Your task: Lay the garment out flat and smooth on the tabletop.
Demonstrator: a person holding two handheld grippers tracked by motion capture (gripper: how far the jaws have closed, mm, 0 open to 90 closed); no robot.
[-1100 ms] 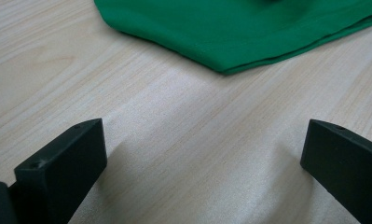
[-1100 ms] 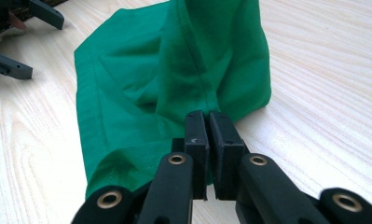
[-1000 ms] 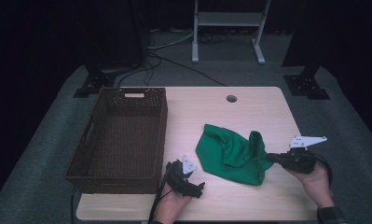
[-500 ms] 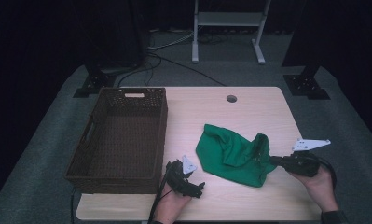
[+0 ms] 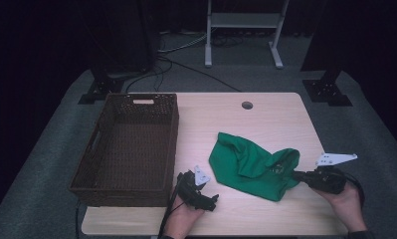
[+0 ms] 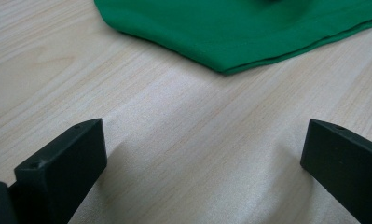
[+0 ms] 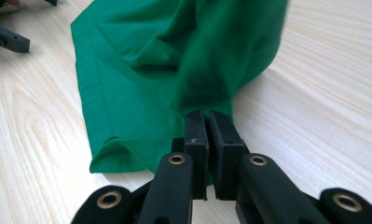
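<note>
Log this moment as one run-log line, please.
right gripper: shut on green cloth, edge lifted | left gripper: open, on table, short of cloth | basket: holds nothing

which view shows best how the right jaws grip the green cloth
The right gripper view: the right gripper has its jaws pinched shut on a fold of the green cloth, seen close up. The high view shows the whole cloth, the grip small. The left gripper view shows just a cloth edge.
</note>
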